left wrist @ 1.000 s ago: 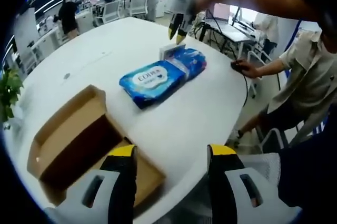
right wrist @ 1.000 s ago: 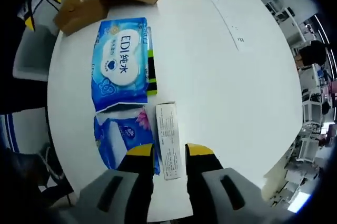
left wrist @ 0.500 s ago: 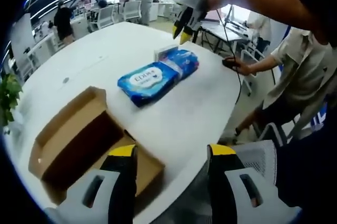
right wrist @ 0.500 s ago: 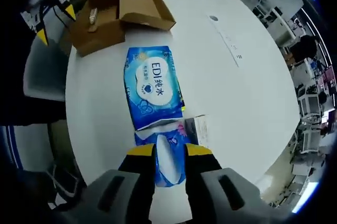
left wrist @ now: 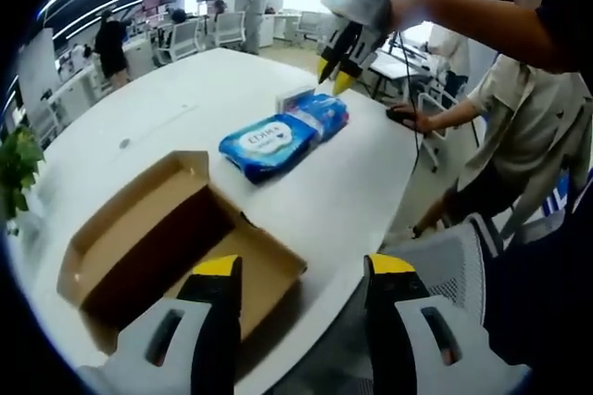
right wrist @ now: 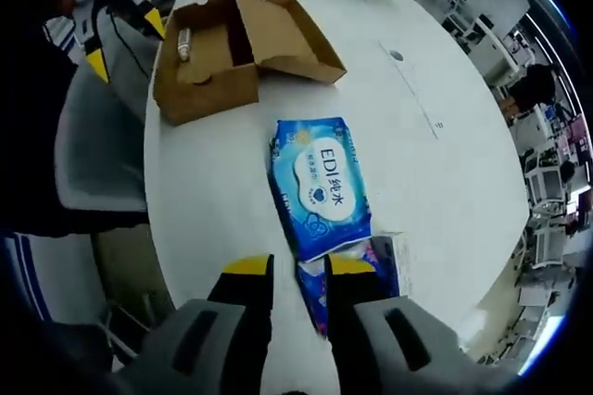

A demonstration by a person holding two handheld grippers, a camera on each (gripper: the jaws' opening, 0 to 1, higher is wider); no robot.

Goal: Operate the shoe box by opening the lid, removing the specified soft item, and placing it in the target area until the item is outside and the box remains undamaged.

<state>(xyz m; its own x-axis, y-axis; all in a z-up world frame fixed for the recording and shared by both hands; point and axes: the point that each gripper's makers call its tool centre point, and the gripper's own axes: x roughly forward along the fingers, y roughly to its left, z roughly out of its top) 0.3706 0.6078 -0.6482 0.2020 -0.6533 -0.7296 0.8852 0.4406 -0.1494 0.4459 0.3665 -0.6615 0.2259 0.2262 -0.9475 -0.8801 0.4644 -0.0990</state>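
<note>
The right gripper (right wrist: 286, 267) rose and drew back from the table: a second ago its jaws straddled the small white carton (right wrist: 397, 248), then the smaller blue pack (right wrist: 345, 274), and ended above that pack's near end. In the left gripper view it (left wrist: 334, 78) climbed higher above the packs. The left gripper (left wrist: 301, 267) barely shifted; the open box (left wrist: 167, 237) sat slightly nearer in its view. The wipes pack (right wrist: 320, 185), the carton and the box lay unmoved.
</note>
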